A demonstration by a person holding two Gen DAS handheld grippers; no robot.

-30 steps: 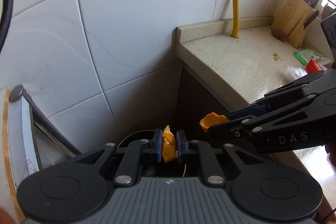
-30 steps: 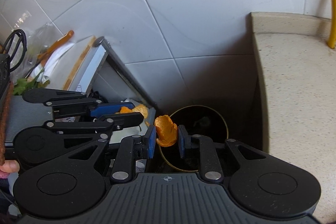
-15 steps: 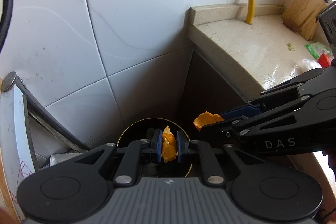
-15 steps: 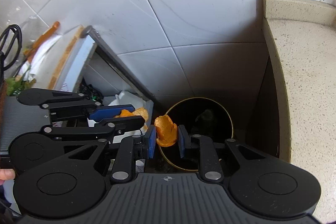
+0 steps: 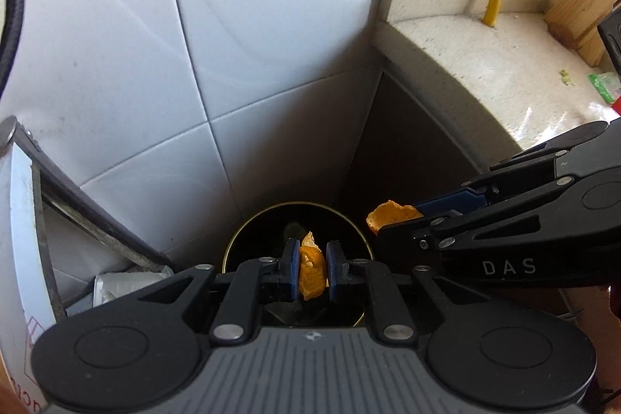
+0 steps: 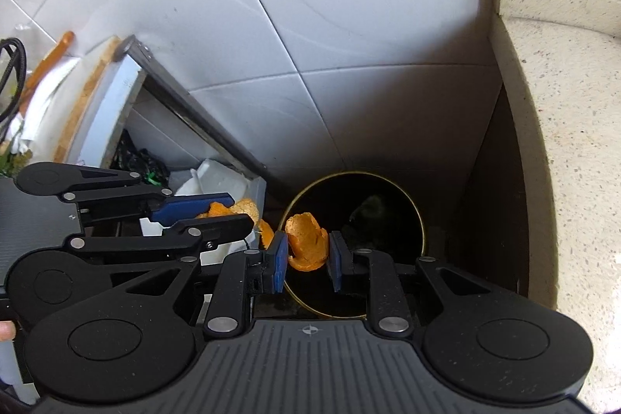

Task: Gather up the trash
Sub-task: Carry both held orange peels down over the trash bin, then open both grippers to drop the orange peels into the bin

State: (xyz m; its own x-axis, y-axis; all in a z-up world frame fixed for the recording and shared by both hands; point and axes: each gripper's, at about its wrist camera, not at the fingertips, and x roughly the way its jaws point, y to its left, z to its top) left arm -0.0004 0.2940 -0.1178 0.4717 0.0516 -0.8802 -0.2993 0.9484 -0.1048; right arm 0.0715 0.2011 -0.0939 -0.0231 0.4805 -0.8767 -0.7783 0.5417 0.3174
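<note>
In the left wrist view, your left gripper (image 5: 312,268) is narrow and it holds a piece of orange peel (image 5: 310,272) between its 2 blue pads (image 5: 290,268). It hangs directly above the open mouth of the round trash bin (image 5: 233,247), which stands on the floor in the corner between the tiled wall (image 5: 233,26) and the stone counter (image 5: 485,64). On the right side of this view, the right gripper (image 5: 392,220) comes in with a second peel (image 5: 390,214), and this one appears over the right rim of the bin, not the middle. In the right wrist view, your right gripper (image 6: 308,253) stands wider, and its peel (image 6: 306,243) touches the left pad (image 6: 278,262), but there is a small gap at the right pad, so I judge that it is opening or that the grip is very loose. Here the peel is above the left part of the bin's mouth (image 6: 419,220). The left gripper (image 6: 217,216) is seen at the left with its peel (image 6: 236,208), and here I cannot tell if it is above the bin or beside it. To do the drop well, bring each gripper over the dark middle of the bin, go a little lower, and then open fully. If a peel sticks to a pad, shake it gently above the bin.
</note>
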